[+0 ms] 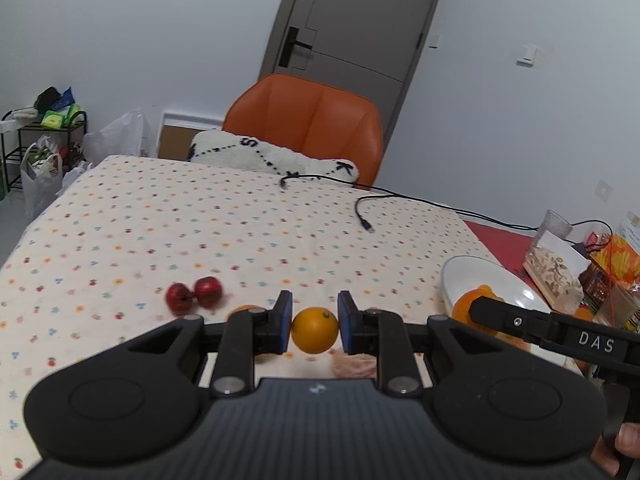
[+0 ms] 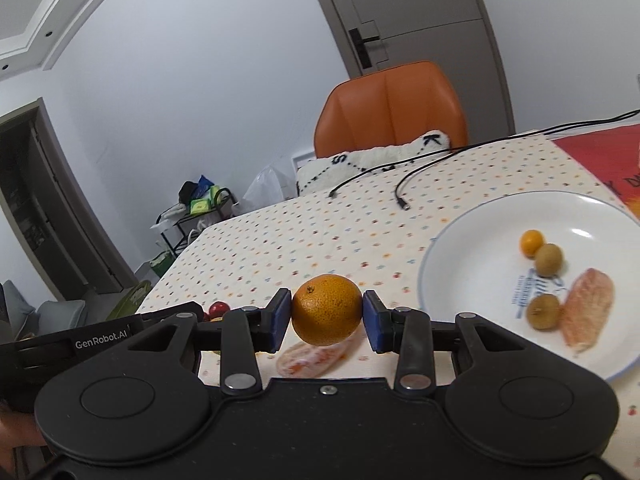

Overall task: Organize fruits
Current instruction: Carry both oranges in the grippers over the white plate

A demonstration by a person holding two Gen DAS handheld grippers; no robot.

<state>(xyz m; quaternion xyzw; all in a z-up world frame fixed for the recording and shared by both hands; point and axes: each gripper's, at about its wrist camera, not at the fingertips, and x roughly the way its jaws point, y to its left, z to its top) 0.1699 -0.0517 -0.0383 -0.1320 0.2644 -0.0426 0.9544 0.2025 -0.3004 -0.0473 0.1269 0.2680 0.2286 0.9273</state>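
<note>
two grips pinch round fruit: left gripper (image 1: 314,330) a small orange (image 1: 314,330), right gripper (image 2: 326,316) a mandarin (image 2: 327,309); either could roll out short of the plate (image 2: 460,248).

Two matte black handheld tools. The left tool (image 1: 314,330) has blue pads (image 1: 285,326) on its fingers, silver pivot pins, a ribbed grey top plate and two round side housings. The right tool (image 2: 326,322) has the same build, with one small screw on its plate. White lettering on their sides reads "DAS" and "GenRobot.AI".
</note>
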